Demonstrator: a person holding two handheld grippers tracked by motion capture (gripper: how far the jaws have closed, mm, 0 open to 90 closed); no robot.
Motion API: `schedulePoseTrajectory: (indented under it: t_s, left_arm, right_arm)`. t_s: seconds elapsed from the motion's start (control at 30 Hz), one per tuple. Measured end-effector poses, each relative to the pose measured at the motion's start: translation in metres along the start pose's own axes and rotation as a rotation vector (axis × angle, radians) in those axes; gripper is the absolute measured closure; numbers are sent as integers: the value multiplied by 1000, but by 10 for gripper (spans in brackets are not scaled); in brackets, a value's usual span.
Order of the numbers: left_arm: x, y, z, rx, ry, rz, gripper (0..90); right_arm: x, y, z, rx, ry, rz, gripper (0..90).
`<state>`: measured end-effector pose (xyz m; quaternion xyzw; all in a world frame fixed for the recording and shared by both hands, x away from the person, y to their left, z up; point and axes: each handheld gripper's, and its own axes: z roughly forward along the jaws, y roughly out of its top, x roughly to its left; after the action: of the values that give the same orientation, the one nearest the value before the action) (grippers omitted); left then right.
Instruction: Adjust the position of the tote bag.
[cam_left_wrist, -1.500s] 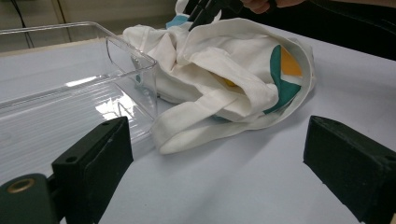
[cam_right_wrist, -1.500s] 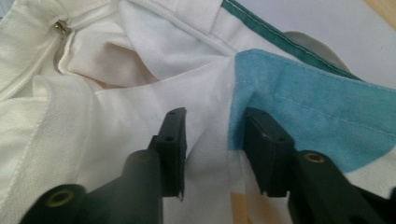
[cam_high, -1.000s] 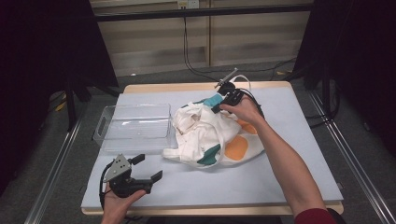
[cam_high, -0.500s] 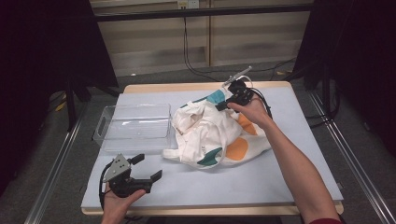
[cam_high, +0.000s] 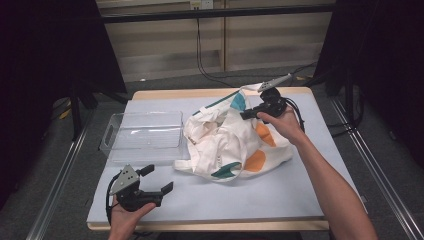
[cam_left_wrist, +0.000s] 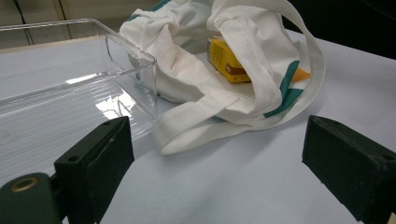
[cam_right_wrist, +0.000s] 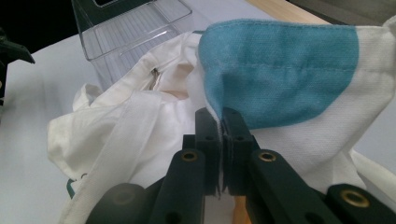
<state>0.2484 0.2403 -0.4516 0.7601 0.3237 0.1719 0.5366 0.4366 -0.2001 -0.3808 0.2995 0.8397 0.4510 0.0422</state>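
Since earlier frame, my right gripper lifted tote bag edge up and toward table's far side; jaws clamped tight on cloth. My left gripper idle near front edge, jaws wide, empty. Bag lies mid-table beside clear tray.

Lab: railed test table, cables
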Motion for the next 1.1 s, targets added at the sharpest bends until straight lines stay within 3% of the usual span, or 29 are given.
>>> schedulePoseTrajectory:
  t_s: [0.47, 0.77, 0.93, 1.1]
  left_arm:
    - [-4, 1, -1, -7, -7, 13, 101]
    - [-3, 2, -1, -34, -6, -19, 121]
    - [-3, 5, -1, -34, -41, -28, 181]
    - [-5, 6, 0, -26, -49, -28, 233]
  right_arm:
    - [16, -20, -33, -76, 9, -19, 867]
    - [20, -38, -51, -111, 17, -21, 867]
    - [28, -45, -61, -129, 19, -33, 867]
    - [32, -56, -69, -132, 3, -36, 868]
